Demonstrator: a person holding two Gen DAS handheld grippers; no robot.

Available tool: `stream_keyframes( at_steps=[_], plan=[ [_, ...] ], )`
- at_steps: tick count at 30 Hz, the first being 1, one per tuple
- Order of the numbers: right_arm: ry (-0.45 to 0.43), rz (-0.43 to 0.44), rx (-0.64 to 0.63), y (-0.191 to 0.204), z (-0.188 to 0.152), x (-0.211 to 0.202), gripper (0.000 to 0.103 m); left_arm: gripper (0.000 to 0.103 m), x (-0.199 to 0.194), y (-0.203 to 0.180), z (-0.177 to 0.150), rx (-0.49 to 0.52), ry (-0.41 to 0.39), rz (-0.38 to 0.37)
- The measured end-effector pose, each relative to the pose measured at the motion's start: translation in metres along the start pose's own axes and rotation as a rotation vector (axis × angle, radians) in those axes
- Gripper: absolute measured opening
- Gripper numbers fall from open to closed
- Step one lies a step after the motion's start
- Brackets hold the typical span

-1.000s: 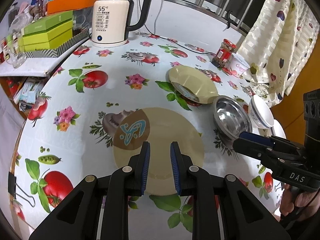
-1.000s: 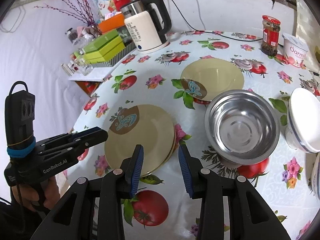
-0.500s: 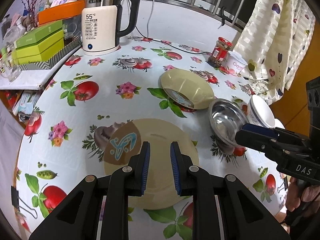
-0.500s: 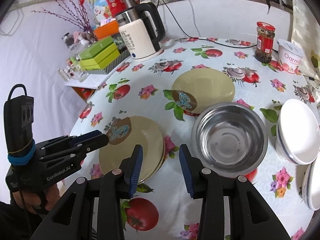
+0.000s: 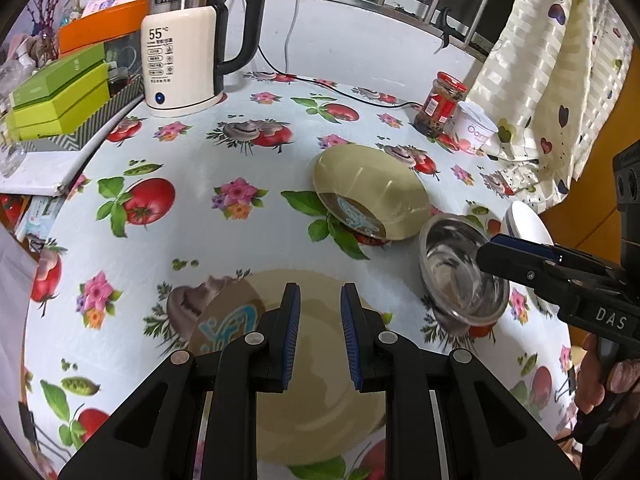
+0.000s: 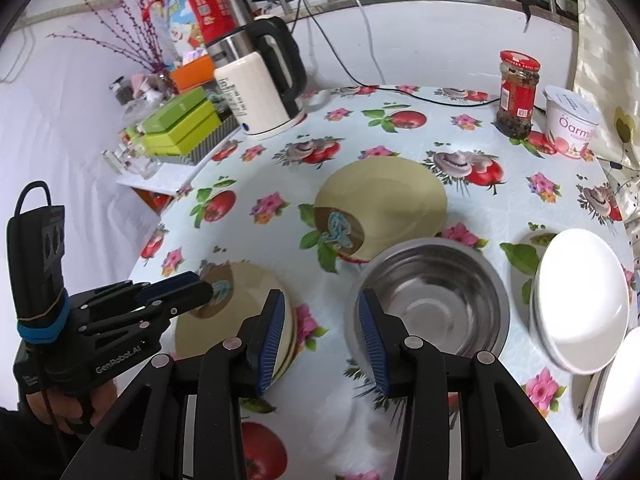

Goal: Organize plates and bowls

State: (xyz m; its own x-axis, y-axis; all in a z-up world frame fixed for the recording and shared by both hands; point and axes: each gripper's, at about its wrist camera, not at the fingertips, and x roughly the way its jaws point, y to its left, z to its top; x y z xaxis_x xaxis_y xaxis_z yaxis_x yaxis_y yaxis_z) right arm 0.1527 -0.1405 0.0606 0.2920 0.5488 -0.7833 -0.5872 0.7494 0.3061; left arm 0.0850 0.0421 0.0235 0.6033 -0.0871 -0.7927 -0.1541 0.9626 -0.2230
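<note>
A stack of yellow plates (image 5: 320, 400) (image 6: 224, 316) lies at the near left of the fruit-print table (image 5: 192, 232). My left gripper (image 5: 319, 300) hovers over it, open and empty. A second yellow dish (image 5: 372, 196) (image 6: 384, 204) rests tilted farther back. Right of the stack stands a steel bowl (image 5: 460, 276) (image 6: 436, 300), then a white bowl (image 5: 528, 224) (image 6: 580, 300) and a white plate (image 6: 612, 392). My right gripper (image 6: 321, 304) (image 5: 516, 256) is open between the stack and the steel bowl, its right finger in front of the bowl's left rim. I cannot tell whether it touches.
A white kettle (image 5: 184, 48) (image 6: 260, 92) with its cord stands at the back. Green boxes (image 5: 60, 96) sit on a side shelf to the left. A red-lidded jar (image 5: 438, 104) and a yogurt tub (image 5: 476, 130) are at back right, beside a curtain (image 5: 560, 80).
Both grippers have moved forward over the table. The plate stack and the steel bowl have slid lower in the views, and the kettle looks nearer. Neither jaw gap has visibly changed.
</note>
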Motion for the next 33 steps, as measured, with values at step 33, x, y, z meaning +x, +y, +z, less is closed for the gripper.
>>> stream_keyframes(
  at_steps=[33],
  plan=[
    [0.075,-0.111,0.141,-0.081,0.075,0.070,0.049,0.021,0.087,0.013,0.076,-0.111,0.095,-0.115]
  ],
)
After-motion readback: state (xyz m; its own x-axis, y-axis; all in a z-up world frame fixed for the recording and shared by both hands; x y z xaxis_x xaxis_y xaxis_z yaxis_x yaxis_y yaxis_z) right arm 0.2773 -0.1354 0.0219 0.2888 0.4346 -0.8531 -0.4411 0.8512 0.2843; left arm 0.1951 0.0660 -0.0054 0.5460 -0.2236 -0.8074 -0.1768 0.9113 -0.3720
